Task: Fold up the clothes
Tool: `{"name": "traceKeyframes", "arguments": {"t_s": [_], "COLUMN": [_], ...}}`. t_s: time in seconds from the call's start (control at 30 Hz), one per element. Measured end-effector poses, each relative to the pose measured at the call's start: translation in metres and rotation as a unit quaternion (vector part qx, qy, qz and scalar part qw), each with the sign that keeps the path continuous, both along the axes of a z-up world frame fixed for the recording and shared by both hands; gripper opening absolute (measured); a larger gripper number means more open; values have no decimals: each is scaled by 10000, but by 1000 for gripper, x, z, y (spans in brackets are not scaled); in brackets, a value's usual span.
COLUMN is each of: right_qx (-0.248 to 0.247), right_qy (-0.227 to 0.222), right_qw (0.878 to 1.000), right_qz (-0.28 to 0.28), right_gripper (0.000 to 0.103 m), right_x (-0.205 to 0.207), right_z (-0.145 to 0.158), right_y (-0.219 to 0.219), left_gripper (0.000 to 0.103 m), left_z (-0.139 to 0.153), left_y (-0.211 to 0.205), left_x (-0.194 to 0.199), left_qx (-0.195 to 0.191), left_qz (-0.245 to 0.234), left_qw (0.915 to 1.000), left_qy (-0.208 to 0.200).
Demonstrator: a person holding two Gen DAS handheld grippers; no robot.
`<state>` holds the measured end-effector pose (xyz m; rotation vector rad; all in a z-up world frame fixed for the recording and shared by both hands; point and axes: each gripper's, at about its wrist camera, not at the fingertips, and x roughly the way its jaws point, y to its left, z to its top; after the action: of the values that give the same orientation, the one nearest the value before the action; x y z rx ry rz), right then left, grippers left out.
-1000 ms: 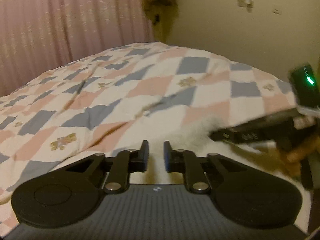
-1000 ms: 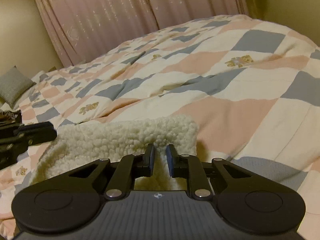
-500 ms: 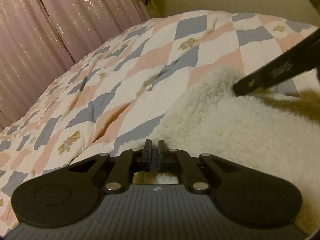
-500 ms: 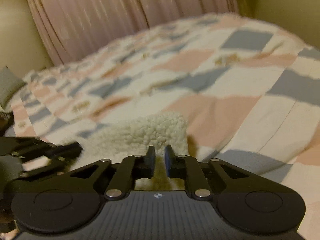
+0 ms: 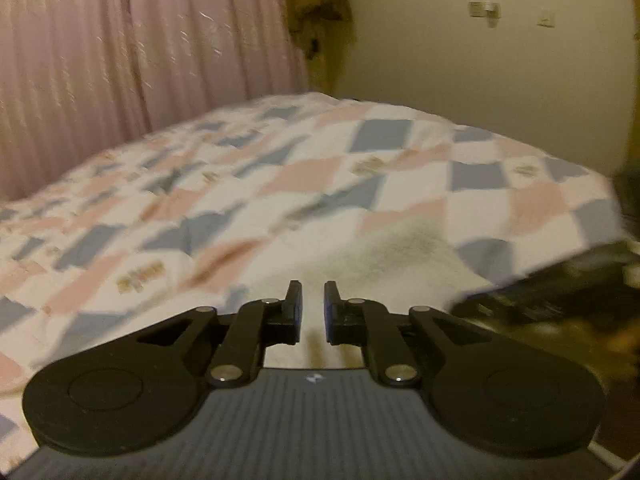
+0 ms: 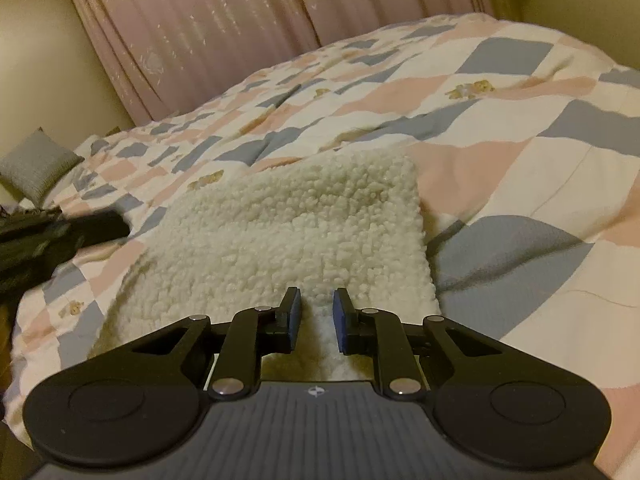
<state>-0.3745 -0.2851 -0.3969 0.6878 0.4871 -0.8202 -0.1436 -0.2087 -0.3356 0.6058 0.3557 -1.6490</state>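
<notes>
— Where is the fleece (image 6: 288, 236) lying?

— It is lying folded into a rough rectangle on the quilt (image 6: 500, 152), near the bed's front edge, with its far corners squared off and its near end running under the right gripper (image 6: 316, 314).

— Is that gripper holding it?

— No. Its jaws are standing apart with a clear gap between the blue pads (image 6: 339, 320), and nothing is pinched there. The white pile is showing through the gap, just below the tips.

— And the left gripper (image 5: 312, 306)?

— It is also standing open, with a narrower gap and nothing held. In its blurred view the fleece (image 5: 400, 256) is showing as a pale patch ahead of the tips; whether the tips are touching it I cannot tell. From the right view the left gripper (image 6: 60, 228) is sitting as a dark shape off the fleece's left side, over the quilt.

— Anything else around?

— A grey cushion (image 6: 36, 164) is resting at the far left, and pink curtains (image 6: 248, 24) are hanging behind the bed.
</notes>
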Motion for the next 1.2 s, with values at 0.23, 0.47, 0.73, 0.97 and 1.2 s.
{"name": "traceKeyframes", "arguments": {"t_s": [0.23,0.47,0.73,0.97,1.2], "right_qx": [-1,-17,141,-71,-369], "right_qy": [227,-958,-835,260,148], "right_qw": [9997,9939,9958,9985,9990], "right_qz": [-40,-546,-362,-486,-211], "right_gripper": [19,22,24,22,24], "right_x": [-5,-66,-86,-66,-38], "right_z": [4,26,5,4,16], "right_y": [15,50,83,99,94], "left_gripper": [7,6,6,5,4], "left_z": [-52,-53,-54,-46,-33], "left_y": [4,12,16,17,15], "left_x": [-31,-47,-47,-44,-39], "left_qx": [540,459,402,363,329], "left_qz": [-156,-418,-473,-463,-420], "left_qw": [9957,9883,9885,9907,9936], "left_qy": [-733,-1397,-1377,-1224,-991]}}
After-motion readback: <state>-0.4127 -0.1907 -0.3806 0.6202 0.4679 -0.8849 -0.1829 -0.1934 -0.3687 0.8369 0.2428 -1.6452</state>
